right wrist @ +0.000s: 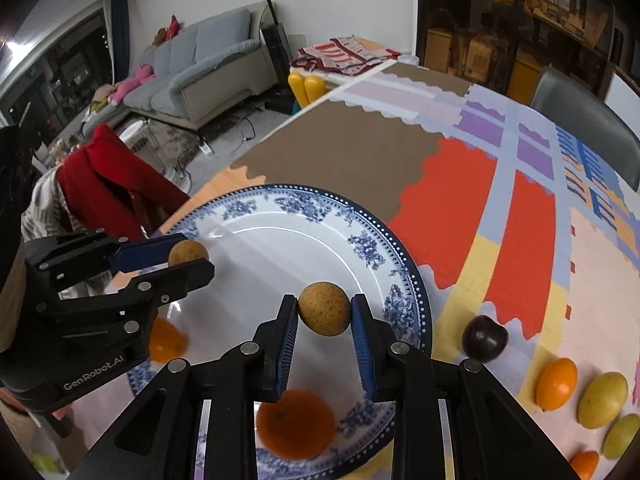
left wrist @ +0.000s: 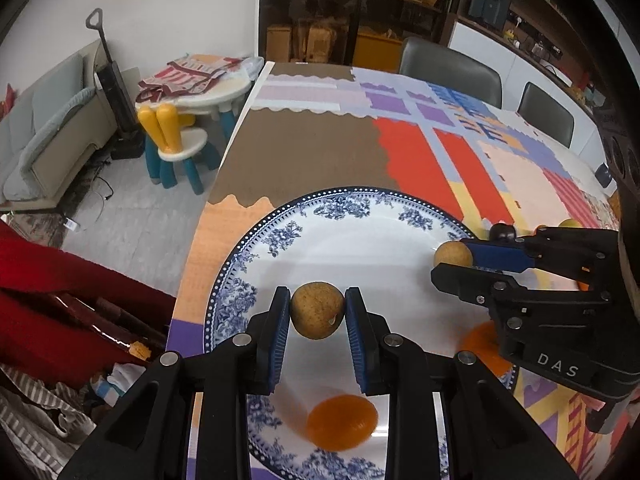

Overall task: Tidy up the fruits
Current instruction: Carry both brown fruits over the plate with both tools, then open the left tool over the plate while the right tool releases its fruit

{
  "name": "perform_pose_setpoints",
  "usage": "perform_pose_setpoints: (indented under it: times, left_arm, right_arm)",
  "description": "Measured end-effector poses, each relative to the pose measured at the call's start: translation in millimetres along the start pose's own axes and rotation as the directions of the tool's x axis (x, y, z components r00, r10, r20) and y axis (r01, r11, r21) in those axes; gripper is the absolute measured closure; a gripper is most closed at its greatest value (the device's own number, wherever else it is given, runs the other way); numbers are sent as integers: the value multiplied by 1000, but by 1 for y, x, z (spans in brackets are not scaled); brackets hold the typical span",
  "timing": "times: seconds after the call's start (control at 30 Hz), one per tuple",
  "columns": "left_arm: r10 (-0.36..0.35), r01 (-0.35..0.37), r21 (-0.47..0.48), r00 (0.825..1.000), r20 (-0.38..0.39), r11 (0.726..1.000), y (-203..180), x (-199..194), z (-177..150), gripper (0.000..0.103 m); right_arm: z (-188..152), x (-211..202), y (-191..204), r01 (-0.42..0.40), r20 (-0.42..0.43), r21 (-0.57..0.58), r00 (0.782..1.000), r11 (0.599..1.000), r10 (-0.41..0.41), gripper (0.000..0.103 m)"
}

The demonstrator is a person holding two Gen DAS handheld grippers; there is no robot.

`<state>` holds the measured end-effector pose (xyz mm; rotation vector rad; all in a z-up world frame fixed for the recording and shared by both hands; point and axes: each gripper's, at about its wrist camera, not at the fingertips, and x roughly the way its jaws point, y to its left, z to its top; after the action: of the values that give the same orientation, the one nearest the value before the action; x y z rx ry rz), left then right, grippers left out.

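Note:
My left gripper (left wrist: 317,314) is shut on a small round tan longan (left wrist: 317,315) and holds it above the blue-and-white plate (left wrist: 280,236). My right gripper (right wrist: 325,315) is shut on another tan longan (right wrist: 325,314) over the same plate (right wrist: 372,248). Each gripper shows in the other's view: the right one (left wrist: 454,262) at the plate's right side, the left one (right wrist: 190,258) at its left side. Two orange fruits (right wrist: 295,424) (right wrist: 166,340) lie on the plate; one also shows in the left wrist view (left wrist: 342,422).
Right of the plate on the colourful tablecloth (right wrist: 460,208) lie a dark plum (right wrist: 485,337), an orange kumquat (right wrist: 557,384), yellow-green fruits (right wrist: 603,400) and another small orange fruit (right wrist: 585,465). Grey chairs (left wrist: 450,68) stand at the far side. A red garment (right wrist: 104,184) hangs left of the table.

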<state>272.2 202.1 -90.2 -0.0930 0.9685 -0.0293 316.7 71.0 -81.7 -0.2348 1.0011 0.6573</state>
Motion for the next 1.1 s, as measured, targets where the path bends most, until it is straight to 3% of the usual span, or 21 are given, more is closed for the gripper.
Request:
perform_pose_setpoints:
  times: [0.2,0.27,0.4,0.53,0.63,0.8,0.97,1.1]
  left_arm:
    - [-9,9,-4,1000,-18,1000,-1,7,3,75]
    - [-5,6,4,1000,-17,1000,-2,7,3,71]
    - [22,-22,3,1000,-4,1000,-3,0,4,67]
    - [55,-56,19,997,48,998,-8,-21,2,66]
    - [71,-73,23,993,91,997,-15,-41,0,59]
    - [121,-128,25,978,171,992,-29,-74,-4,56]
    - [96,-103,24,971,218,994,-46,-100,-11,49]
    - [77,-90,38,965,252,995,-65,-118,-18,44]
  right_arm:
    - [1,7,-2,-2,-18,2,1000,1000,2,75]
    - [1,8,-2,-7,-21,-2,1000,1000,7,74]
    - [0,7,-1,-9,-14,-1,1000,1000,9,65]
    - [-4,-8,-1,16,25,-10,1000,1000,-15,65]
    - [-8,-26,1,33,69,-17,997,999,-32,65]
    - [-17,-60,4,65,148,-31,987,997,-59,65]
    - [-32,-95,0,75,209,-1,975,997,-73,64]
    - [-45,-118,-6,93,261,31,960,995,-98,53]
